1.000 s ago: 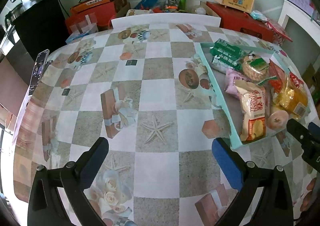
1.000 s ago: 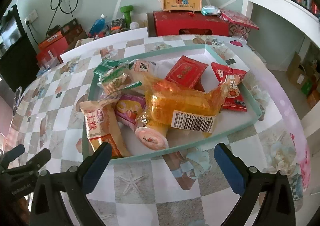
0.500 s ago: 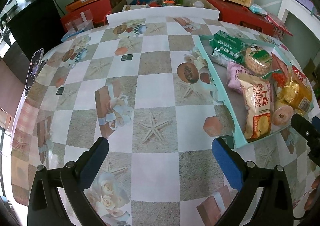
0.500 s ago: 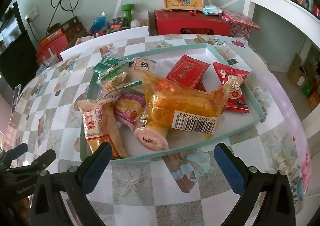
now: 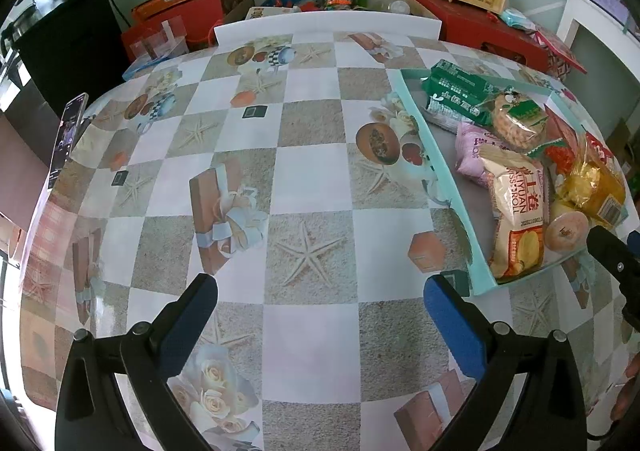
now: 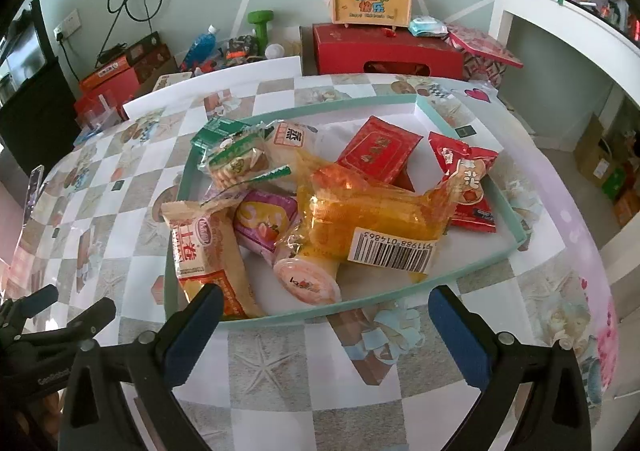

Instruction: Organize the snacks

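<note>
Your left gripper: jaws wide apart, empty, over bare tablecloth | your right gripper: jaws wide apart, empty, at near rim of one teal tray | tray holds two red packets, one orange bag, one pink pack, one beige cracker pack, others overlapping.

one tray, two red packets, one phone

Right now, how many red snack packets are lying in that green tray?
2. A flat red packet lies at the back middle of the tray; a red bag lies at its right side, partly under the orange bag. Others may be hidden underneath.
</note>
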The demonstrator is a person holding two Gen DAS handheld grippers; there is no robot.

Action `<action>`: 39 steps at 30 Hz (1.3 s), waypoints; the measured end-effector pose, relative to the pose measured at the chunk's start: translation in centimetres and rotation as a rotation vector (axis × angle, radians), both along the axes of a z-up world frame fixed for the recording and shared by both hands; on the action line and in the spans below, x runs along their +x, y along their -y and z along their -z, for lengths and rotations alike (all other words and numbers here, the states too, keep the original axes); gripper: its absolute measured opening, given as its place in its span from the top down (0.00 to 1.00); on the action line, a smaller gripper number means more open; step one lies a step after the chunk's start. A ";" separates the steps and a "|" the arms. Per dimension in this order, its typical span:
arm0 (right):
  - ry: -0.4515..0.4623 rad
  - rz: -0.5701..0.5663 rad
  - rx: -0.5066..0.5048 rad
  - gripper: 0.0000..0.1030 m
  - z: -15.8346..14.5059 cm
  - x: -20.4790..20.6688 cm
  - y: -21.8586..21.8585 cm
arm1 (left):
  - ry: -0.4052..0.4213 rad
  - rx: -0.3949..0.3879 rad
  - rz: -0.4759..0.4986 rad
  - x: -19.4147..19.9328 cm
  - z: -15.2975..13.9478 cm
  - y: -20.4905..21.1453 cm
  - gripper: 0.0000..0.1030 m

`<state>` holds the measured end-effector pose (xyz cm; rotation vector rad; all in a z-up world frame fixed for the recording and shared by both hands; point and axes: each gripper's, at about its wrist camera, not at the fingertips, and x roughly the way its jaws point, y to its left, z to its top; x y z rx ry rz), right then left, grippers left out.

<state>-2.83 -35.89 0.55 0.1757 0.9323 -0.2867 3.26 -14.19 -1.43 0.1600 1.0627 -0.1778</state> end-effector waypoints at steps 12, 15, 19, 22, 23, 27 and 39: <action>0.001 0.001 0.000 0.00 -0.1 -0.1 0.1 | -0.013 0.001 -0.009 0.1 0.3 -0.1 0.00; 0.001 0.001 -0.001 0.00 -0.1 -0.1 0.1 | -0.016 0.002 -0.013 0.1 0.4 -0.2 0.00; 0.002 0.002 -0.001 0.00 -0.1 -0.1 0.1 | -0.019 0.009 -0.024 0.3 0.6 -0.3 0.00; 0.002 0.005 0.000 0.00 -0.2 -0.2 0.2 | -0.023 0.012 -0.030 0.3 0.7 -0.4 0.00; 0.003 0.006 0.000 0.00 -0.2 -0.2 0.3 | -0.025 0.013 -0.033 0.3 0.7 -0.5 0.00; 0.003 0.008 0.001 0.00 -0.2 -0.2 0.3 | -0.032 0.019 -0.043 0.4 0.9 -0.5 0.00; 0.004 0.008 0.000 0.00 -0.1 -0.2 0.3 | 0.026 0.006 -0.026 0.2 -0.1 -0.4 0.00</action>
